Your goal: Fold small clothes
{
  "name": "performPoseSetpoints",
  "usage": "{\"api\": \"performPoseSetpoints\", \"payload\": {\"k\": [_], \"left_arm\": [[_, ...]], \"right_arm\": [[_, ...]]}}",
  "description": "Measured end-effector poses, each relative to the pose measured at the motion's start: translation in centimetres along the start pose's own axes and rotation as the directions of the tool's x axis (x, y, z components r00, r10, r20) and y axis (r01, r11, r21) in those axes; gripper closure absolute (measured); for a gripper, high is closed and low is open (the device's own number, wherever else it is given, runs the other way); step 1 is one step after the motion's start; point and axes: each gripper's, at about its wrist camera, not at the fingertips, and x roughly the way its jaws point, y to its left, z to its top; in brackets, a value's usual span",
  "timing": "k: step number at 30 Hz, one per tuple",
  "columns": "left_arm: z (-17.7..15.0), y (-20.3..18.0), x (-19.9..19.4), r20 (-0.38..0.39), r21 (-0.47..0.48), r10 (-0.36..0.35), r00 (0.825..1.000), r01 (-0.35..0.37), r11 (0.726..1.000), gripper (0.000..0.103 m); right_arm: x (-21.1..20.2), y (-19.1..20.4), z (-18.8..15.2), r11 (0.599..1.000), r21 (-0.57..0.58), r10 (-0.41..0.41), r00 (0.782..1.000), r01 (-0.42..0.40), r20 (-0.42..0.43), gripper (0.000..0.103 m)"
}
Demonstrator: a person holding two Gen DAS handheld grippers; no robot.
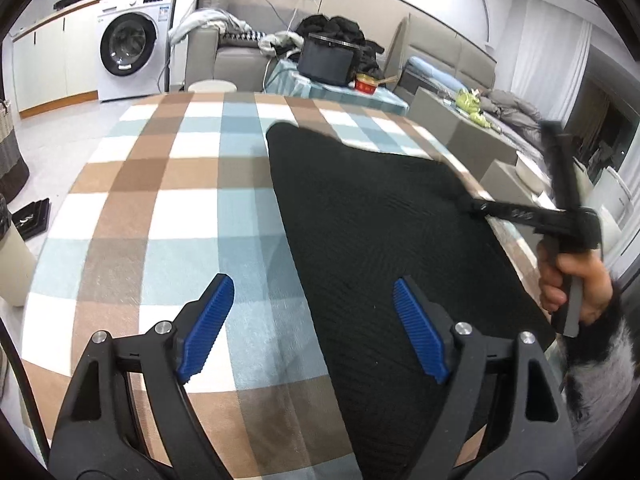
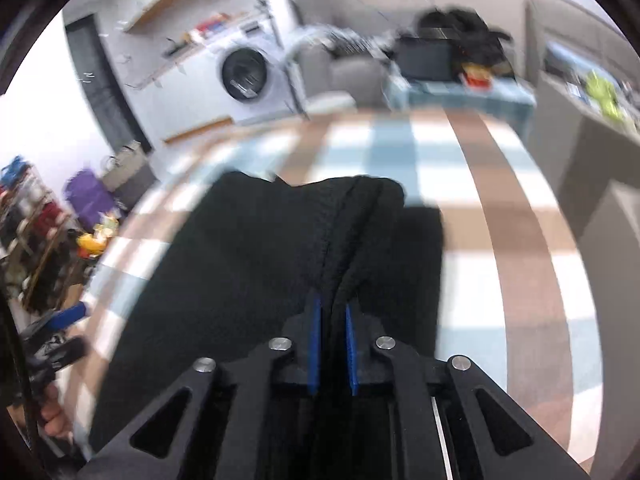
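black knit garment (image 1: 380,216) lies flat on checked table cover (image 1: 160,208), toward its right edge. right gripper (image 2: 332,344) pinches bunched garment edge between blue pads; cloth lifted into ridge. left gripper (image 1: 312,328) spread wide, empty, over near left hem. step: fold in hand. next: carry pinched edge across garment, lay flat, release.

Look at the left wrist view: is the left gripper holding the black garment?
No. The left gripper stands wide open above the checked blanket, its blue pads pressing nothing, with the black garment lying beneath.
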Motion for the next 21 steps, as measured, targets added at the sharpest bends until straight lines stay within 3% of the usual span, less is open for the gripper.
{"api": "performPoseSetpoints", "payload": {"k": [3, 5, 7, 11, 12, 15, 16, 18, 21], "left_arm": [[-0.4, -0.2, 0.7, -0.022, 0.008, 0.001, 1.000, -0.001, 1.000, 0.023], [-0.6, -0.3, 1.1, -0.030, 0.008, -0.005, 1.000, 0.005, 1.000, 0.023], [-0.7, -0.5, 1.6, -0.042, 0.008, -0.016, 0.999, 0.016, 1.000, 0.023], [-1.1, -0.8, 2.2, -0.060, 0.024, -0.018, 0.998, 0.019, 1.000, 0.023], [-1.1, -0.9, 2.3, -0.060, 0.027, -0.018, 0.998, 0.020, 0.999, 0.023], [-1.0, -0.9, 2.2, -0.054, 0.027, -0.021, 0.998, 0.022, 0.999, 0.023], [-1.0, -0.9, 2.1, -0.051, 0.028, -0.023, 0.998, 0.025, 0.999, 0.023], [-0.9, -0.8, 2.0, -0.048, 0.027, -0.022, 0.999, 0.023, 0.999, 0.023], [-1.0, -0.7, 2.1, -0.054, 0.025, -0.029, 0.998, 0.030, 0.999, 0.023]], "right_arm": [[1.0, -1.5, -0.8, 0.999, 0.042, 0.033, 0.998, -0.031, -0.050, 0.078], [0.3, -1.8, -1.3, 0.995, 0.059, 0.084, 0.995, -0.081, -0.053, 0.055], [-0.5, -2.0, -2.0, 0.990, 0.069, 0.124, 0.992, -0.121, -0.033, 0.055], [0.4, -2.1, -2.2, 0.992, 0.069, 0.111, 0.994, -0.110, -0.016, 0.055], [0.8, -2.4, -1.9, 0.989, 0.091, 0.117, 0.993, -0.115, -0.012, 0.057], [1.6, -2.8, -1.1, 0.984, 0.129, 0.127, 0.992, -0.125, -0.005, 0.082], [1.2, -2.3, -0.8, 0.986, 0.099, 0.130, 0.991, -0.131, 0.009, 0.095], [-0.7, -1.3, -0.4, 0.991, 0.028, 0.129, 0.989, -0.132, 0.078, 0.095], [-2.8, -0.9, 0.4, 0.995, 0.015, 0.091, 0.985, -0.095, 0.145, 0.096]]}}
